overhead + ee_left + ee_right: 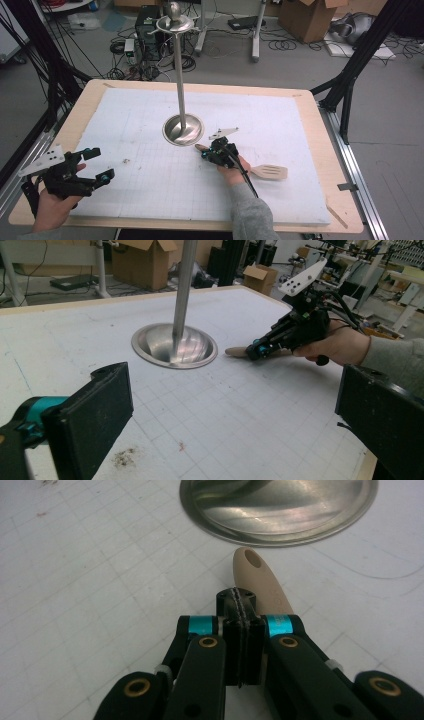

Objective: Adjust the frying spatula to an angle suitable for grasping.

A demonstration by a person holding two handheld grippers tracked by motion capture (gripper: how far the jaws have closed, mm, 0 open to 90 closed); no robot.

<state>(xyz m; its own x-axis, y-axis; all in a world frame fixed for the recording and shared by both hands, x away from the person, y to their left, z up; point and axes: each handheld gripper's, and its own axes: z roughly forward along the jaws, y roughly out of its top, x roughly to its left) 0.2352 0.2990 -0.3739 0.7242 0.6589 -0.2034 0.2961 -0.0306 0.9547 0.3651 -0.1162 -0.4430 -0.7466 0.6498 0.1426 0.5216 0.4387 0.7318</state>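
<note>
Wooden spatula [269, 172] blade seen from above, right tongs [241, 611] clenched, left tongs [95, 164] released.

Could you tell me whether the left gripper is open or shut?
Open: the left gripper has its jaws spread wide with nothing between them.

I see cardboard boxes [310, 17] on the floor far right, a computer tower [148, 31] and cables [282, 44] beyond the table.
</note>
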